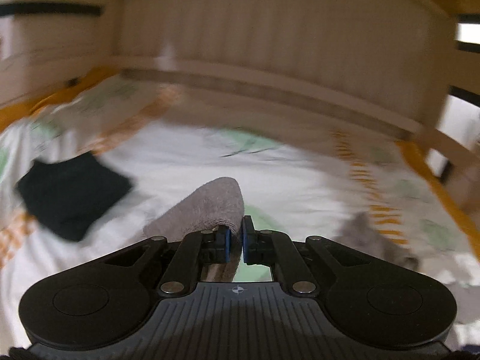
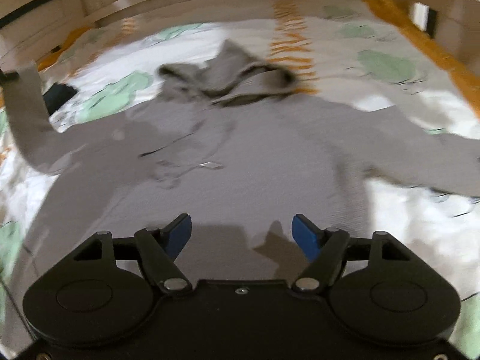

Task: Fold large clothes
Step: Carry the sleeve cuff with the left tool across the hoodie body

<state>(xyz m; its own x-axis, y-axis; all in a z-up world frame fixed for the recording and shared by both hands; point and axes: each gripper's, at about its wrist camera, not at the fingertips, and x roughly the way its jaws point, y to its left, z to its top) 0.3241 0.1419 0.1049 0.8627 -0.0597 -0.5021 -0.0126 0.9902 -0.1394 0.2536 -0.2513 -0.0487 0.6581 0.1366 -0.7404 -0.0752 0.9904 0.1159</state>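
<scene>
Grey hoodie (image 2: pixel 240 156) lay spread mid-bed (image 2: pixel 390 30), sleeves out — no fold made, nearly all left. Left gripper (image 1: pixel 235 241) jaws clamped on sleeve cuff (image 1: pixel 207 207), raised; right gripper (image 2: pixel 241 234) jaws wide apart, empty, over hem.

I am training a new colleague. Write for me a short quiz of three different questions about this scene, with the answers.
1. True or false: the right tongs are shut on the grey hoodie.
2. What do the left tongs pinch?
A. the black folded cloth
B. a grey sleeve
C. the bed rail
3. Fill in: the hood points ____ from the right camera.

Key:
1. False; they are open above its lower body.
2. B
3. away
</scene>
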